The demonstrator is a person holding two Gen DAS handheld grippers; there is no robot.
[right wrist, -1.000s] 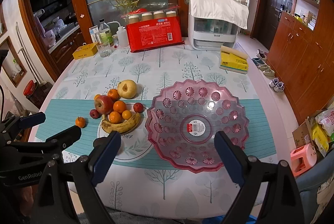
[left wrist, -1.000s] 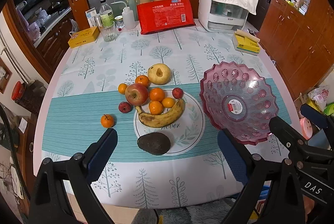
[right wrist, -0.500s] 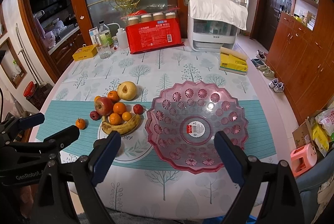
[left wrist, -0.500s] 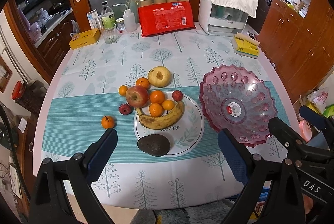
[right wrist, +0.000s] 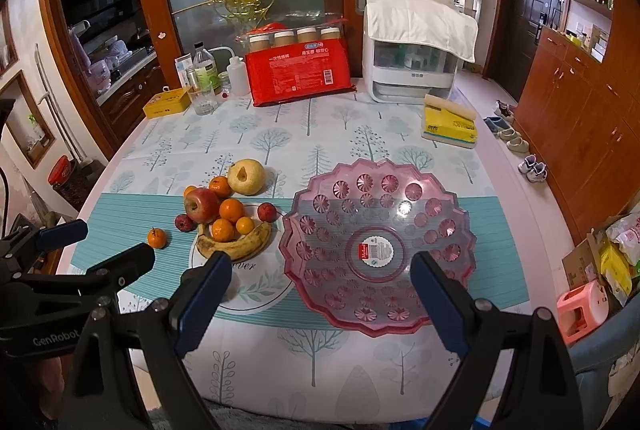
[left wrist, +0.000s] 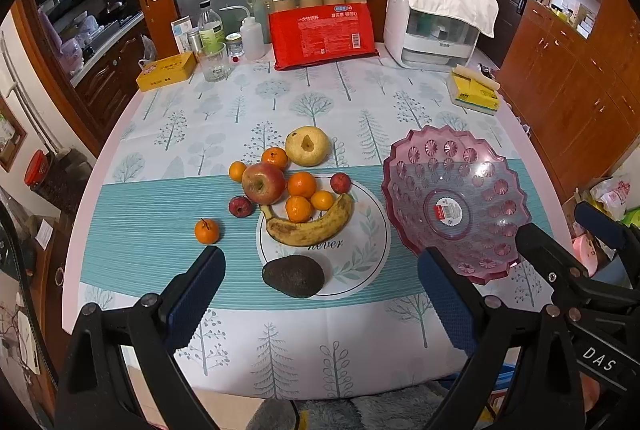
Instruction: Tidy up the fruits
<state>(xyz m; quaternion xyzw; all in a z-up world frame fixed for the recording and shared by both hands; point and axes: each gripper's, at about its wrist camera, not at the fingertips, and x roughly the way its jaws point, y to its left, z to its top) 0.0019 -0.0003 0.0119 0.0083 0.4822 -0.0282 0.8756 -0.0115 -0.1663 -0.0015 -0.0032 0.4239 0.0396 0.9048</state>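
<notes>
A pile of fruit lies on and around a white round mat (left wrist: 368, 242): a red apple (left wrist: 263, 182), a yellow pear (left wrist: 307, 145), a banana (left wrist: 310, 222), several tangerines, two small red fruits, a dark avocado (left wrist: 293, 276) at the mat's near edge, and a lone tangerine (left wrist: 207, 230) to the left. An empty pink plastic fruit bowl (right wrist: 378, 242) stands to the right of the mat. My left gripper (left wrist: 320, 294) is open and empty, above the near table edge before the avocado. My right gripper (right wrist: 320, 294) is open and empty, before the bowl.
At the table's far side stand a red package (left wrist: 322, 37), jars, bottles, a glass (left wrist: 215, 63), a yellow box (left wrist: 166, 71) and a white appliance (left wrist: 434, 25). A yellow pack (left wrist: 474, 93) lies at the right. Wooden cabinets flank the table.
Both views have drawn back and risen slightly, so the fruit and bowl sit a little farther away. Nothing on the table has moved.
</notes>
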